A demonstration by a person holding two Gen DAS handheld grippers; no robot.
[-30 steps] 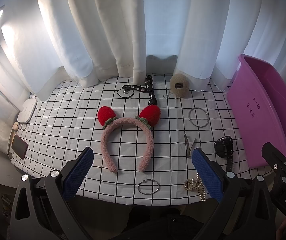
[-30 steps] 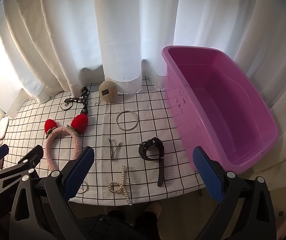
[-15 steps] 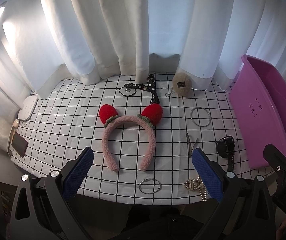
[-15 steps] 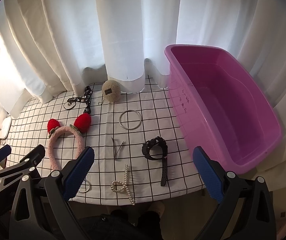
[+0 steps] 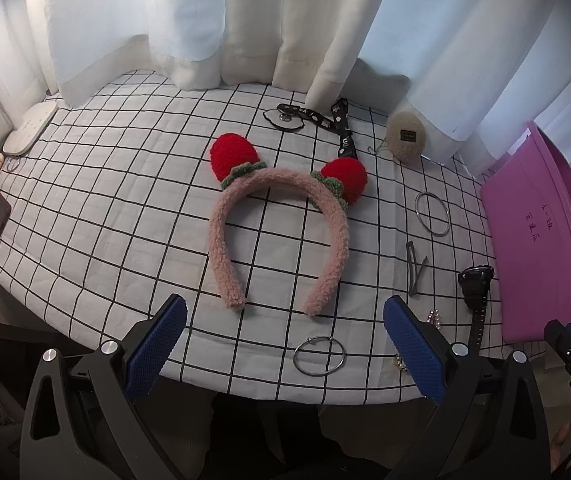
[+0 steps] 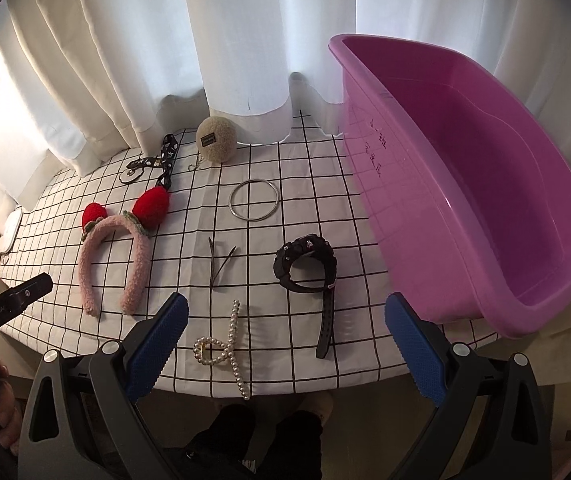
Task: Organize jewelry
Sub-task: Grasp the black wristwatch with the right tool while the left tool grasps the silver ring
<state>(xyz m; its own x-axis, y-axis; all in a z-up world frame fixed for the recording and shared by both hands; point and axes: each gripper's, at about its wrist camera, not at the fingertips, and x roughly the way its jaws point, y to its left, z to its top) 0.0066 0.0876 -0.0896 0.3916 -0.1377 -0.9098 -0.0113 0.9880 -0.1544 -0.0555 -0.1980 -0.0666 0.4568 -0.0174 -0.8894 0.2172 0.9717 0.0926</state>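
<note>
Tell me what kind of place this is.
Probably a room at home with a table set by a window: white curtains with daylight behind them, a grid-patterned cloth spread with accessories such as a plush headband, and a pink tub.

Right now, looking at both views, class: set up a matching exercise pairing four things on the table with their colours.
Things:
1. headband
2. tub
3. watch
4. hair clip

Colours:
A. black
B. pearl white
C. pink with red ears
D. purple-pink

Pairs: 1-C, 2-D, 3-A, 4-B
</note>
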